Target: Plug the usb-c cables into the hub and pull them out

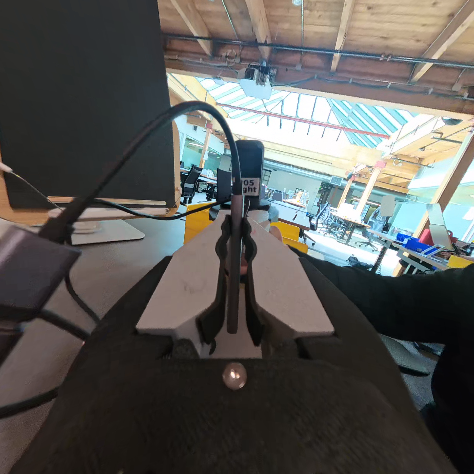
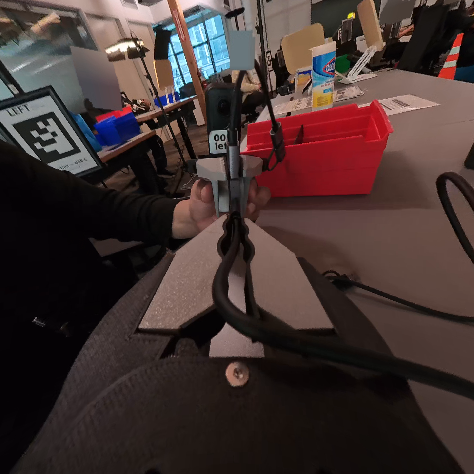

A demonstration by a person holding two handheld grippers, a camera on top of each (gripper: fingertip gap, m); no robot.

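Grey metal, the slim hub (image 1: 234,269) stands edge-on, pinched in the closed left claw (image 1: 235,239) above the counter (image 2: 359,230). The right claw (image 2: 234,239), closed on a black cable (image 2: 223,272), meets its near end. Judged mid-plug or mid-pull; next needs a straight, steady axial move.

Hub held edge-on, cables attached

We see the slim grey hub (image 1: 234,269) upright, black cables (image 2: 225,269) plugged at both ends, raised above the desk's edge.
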